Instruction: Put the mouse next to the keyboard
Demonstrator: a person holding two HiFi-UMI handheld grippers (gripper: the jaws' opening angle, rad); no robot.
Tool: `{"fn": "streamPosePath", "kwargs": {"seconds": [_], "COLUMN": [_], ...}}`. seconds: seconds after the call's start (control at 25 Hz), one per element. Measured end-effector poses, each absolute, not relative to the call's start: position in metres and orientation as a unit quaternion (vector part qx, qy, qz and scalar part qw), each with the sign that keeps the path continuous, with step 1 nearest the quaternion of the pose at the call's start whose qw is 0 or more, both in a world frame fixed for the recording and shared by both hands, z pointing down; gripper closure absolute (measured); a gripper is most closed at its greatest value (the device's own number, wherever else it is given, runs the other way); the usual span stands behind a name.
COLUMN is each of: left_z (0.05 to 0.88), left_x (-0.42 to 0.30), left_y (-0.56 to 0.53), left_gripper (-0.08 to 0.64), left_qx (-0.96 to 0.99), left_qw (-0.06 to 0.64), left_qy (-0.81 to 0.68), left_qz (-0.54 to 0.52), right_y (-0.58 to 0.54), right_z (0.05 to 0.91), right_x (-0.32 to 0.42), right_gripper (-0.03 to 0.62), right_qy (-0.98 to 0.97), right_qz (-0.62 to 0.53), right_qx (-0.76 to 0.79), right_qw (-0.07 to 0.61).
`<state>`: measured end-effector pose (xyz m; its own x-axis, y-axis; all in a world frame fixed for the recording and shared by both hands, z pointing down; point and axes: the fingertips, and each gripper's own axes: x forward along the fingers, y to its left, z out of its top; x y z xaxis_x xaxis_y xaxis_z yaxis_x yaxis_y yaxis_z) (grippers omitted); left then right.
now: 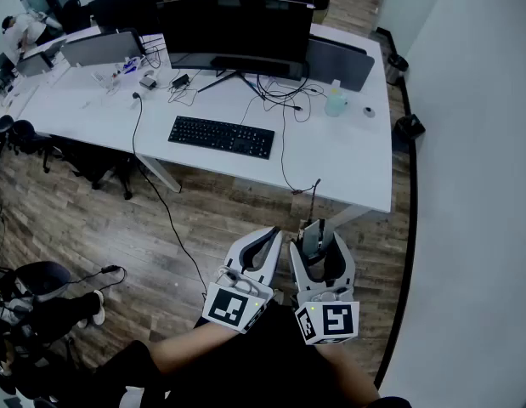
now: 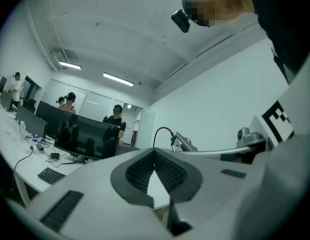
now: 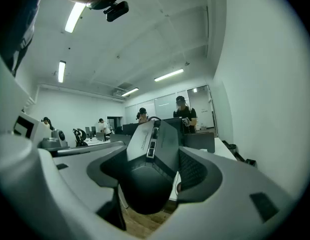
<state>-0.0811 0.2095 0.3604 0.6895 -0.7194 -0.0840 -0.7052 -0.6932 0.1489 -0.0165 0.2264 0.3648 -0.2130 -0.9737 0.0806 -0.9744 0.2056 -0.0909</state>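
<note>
- Head view: white table (image 1: 347, 155) up top, carrying black keyboard (image 1: 221, 136), wide monitor (image 1: 235, 25) behind it, loose cables, clear bottle (image 1: 336, 100) at the right end.
- Both grippers low in frame, over the wood floor (image 1: 101, 219), well apart from the table, side by side.
- Left gripper (image 1: 269, 235): fingers together at the tips, nothing in them.
- Right gripper (image 1: 316, 232): dark mouse (image 1: 313, 238) between its fingers, its cable (image 1: 314, 195) running up to the table edge. Mouse is well apart from the keyboard.
- Left gripper view: ribbed pads (image 2: 139, 171) meet at the tip and leave only a thin gap further back; empty. Monitor, keyboard and people standing behind the table show at left.
- Right gripper view: fingers spread wide and clamped on the black mouse, which fills the gap between the pads, with its rounded end toward the camera. People stand in the background.
</note>
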Motion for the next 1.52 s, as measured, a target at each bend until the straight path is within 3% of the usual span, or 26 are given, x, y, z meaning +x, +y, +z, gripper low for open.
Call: {"fn": "streamPosePath", "kwargs": {"seconds": [1.0, 1.52], "left_z": [0.367, 0.352], "left_x": [-0.045, -0.049], "left_y": [0.241, 0.248], "left_gripper": [0.557, 0.557], "left_qx": [0.897, 0.889], "left_qw": [0.043, 0.031], "left_qy": [-0.437, -0.451], "left_qz": [-0.061, -0.074], "right_y": [0.254, 0.261], "right_z": [0.385, 0.378], "right_x": [0.034, 0.044], "right_gripper": [0.273, 0.273], "right_qy": [-0.801, -0.801], "right_qz": [0.075, 0.080], "right_qx": [0.594, 0.593], "right_qw": [0.012, -0.020]}}
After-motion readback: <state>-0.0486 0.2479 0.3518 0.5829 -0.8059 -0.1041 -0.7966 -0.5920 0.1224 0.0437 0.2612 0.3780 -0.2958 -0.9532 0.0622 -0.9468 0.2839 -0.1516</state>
